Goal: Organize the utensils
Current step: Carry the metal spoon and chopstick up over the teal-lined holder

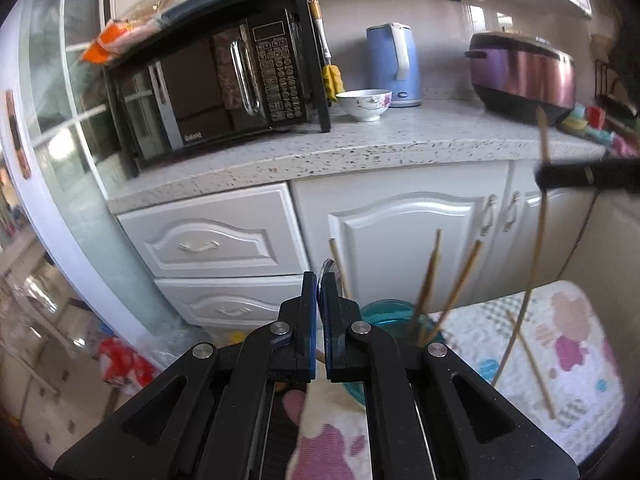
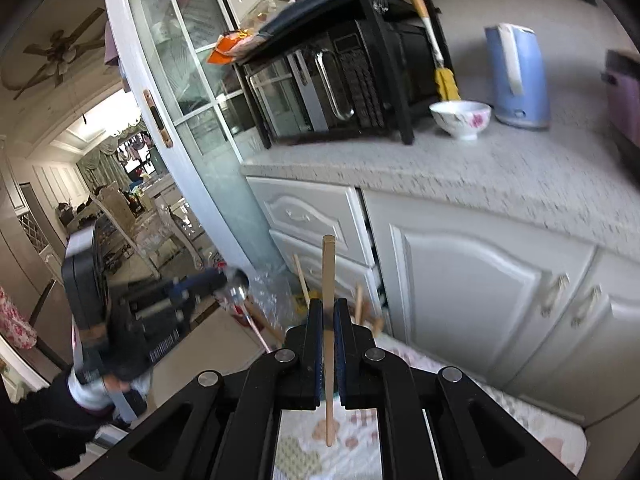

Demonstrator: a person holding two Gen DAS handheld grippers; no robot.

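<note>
Jaws hide part of the clamped chopstick (image 2: 328, 320).

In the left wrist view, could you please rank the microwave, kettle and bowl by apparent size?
1. Microwave, clearly largest.
2. Kettle.
3. Bowl, smallest.
All three stand at a similar depth on the counter, so the order is fairly safe.

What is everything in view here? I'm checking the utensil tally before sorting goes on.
microwave: one, black, countertop rack
kettle: one, blue, countertop
bowl: one, white with pink flowers, beside kettle
rice cooker: one, purple, countertop
brush: one, yellow, hanging from rack
cup: one, teal, by patterned cloth
cup chopsticks: three visible, wooden
loose chopstick: one, wooden, on cloth
spoon: one, metal, in left gripper
held chopstick: one, wooden, in right gripper
</note>
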